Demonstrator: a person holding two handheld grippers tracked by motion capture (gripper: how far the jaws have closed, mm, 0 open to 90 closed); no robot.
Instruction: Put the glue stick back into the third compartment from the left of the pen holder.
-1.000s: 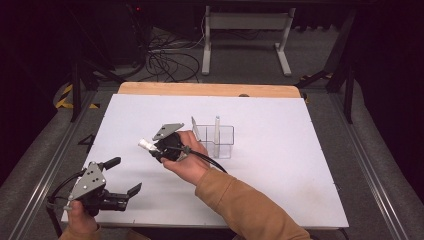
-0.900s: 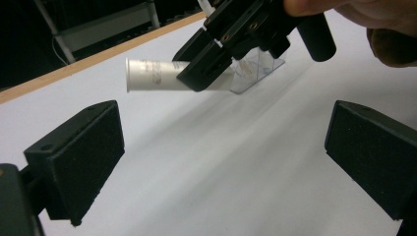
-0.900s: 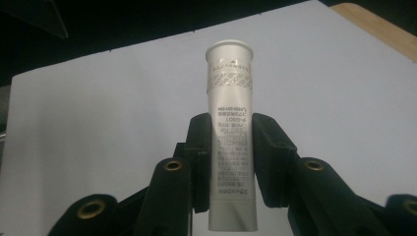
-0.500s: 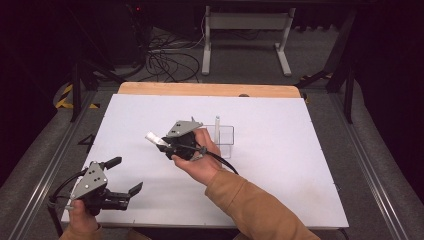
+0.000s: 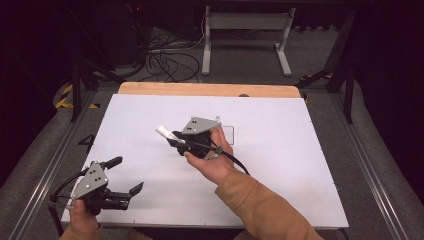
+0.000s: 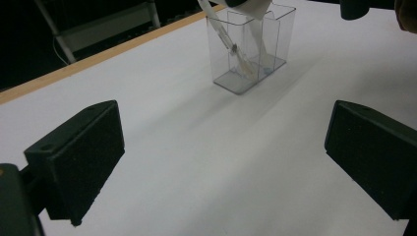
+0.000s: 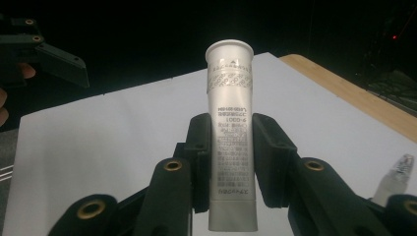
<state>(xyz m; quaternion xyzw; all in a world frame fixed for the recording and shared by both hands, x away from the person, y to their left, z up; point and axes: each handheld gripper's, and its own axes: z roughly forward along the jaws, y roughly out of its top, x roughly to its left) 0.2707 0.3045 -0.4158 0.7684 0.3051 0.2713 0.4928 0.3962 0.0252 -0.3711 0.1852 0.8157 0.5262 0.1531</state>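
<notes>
Above the middle of the bench (image 5: 300,165), the right tongs (image 5: 172,136) are gripping a white tube (image 7: 230,132), its long axis nearly level, pointing away from the clear compartment box (image 6: 251,46) just behind that hand. Nearer the bench's front corner, the left tongs (image 5: 125,176) are hanging wide apart, holding nothing, well away from the box.

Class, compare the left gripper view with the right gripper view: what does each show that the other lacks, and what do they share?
Left gripper view: a clear two-compartment holder beyond open black jaws. Right gripper view: a white printed tube clamped in the right gripper. Shared: the white table with its wooden edge.
</notes>
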